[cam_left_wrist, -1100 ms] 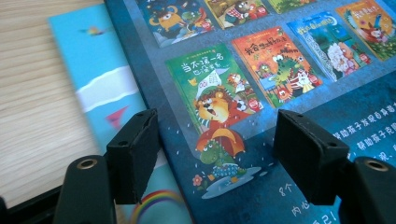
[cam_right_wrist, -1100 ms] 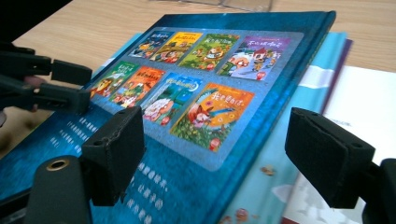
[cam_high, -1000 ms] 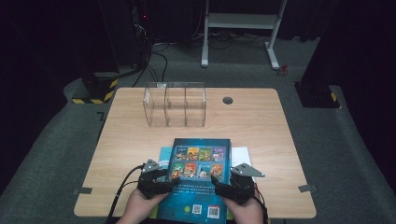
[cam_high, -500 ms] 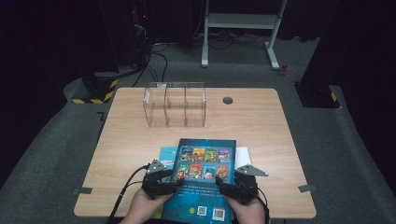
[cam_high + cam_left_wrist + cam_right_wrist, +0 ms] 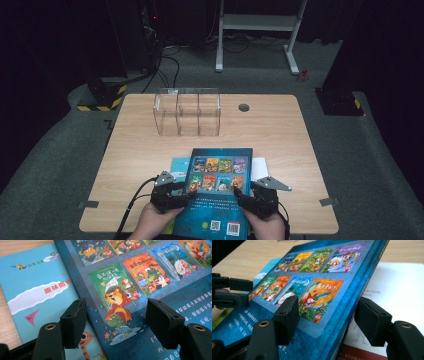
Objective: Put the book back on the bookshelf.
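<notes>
Clear bin [image 5: 187,112] empty, far side of table [image 5: 280,130]. Left gripper [image 5: 172,194] and right gripper [image 5: 252,197] both spread, flanking blue book [image 5: 220,190]; booklets [image 5: 37,292] underneath.

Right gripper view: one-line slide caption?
Right gripper, jaws open, straddles the raised edge of a dark blue picture book above a white sheet.

Dim surroundings, perhaps slightly soft focus

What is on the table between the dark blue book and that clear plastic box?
Nothing: in the high view, bare wooden table separates the dark blue book from the clear box.
</notes>
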Action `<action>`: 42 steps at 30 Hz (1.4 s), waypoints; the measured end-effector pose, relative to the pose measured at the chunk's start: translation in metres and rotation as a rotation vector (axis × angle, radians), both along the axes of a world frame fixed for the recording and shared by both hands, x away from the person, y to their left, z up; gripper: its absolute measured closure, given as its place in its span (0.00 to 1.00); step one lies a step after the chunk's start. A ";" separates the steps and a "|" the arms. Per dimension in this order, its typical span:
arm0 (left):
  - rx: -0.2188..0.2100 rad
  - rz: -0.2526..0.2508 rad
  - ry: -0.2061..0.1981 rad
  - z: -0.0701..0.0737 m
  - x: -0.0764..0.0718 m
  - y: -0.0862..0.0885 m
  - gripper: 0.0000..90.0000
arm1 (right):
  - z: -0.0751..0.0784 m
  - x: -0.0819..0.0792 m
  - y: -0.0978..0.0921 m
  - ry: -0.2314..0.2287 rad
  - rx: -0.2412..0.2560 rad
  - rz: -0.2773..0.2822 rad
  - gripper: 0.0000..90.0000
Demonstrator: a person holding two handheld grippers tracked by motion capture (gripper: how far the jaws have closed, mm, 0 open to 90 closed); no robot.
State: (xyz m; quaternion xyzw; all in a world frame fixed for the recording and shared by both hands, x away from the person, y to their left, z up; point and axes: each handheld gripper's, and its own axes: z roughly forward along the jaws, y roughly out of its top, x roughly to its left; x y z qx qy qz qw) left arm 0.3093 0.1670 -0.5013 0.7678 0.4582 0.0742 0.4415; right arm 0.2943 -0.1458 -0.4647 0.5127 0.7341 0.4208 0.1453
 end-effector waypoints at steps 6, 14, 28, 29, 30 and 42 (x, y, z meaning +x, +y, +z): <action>0.000 -0.002 -0.006 0.000 0.000 0.001 0.38 | 0.003 0.001 0.002 -0.002 0.006 0.004 0.41; -0.030 0.001 0.008 -0.003 0.000 0.010 0.38 | 0.004 0.001 0.005 -0.010 0.024 0.011 0.43; -0.065 0.009 0.002 -0.013 0.000 0.030 0.36 | -0.004 0.011 0.009 0.067 0.135 0.031 0.52; -0.065 0.009 0.002 -0.013 0.000 0.030 0.36 | -0.004 0.011 0.009 0.067 0.135 0.031 0.52; -0.063 0.006 0.007 -0.012 0.001 0.030 0.36 | -0.005 0.013 0.006 0.087 0.181 0.025 0.55; -0.081 0.018 -0.005 -0.015 -0.003 0.032 0.37 | -0.006 0.012 0.002 0.104 0.197 0.040 0.63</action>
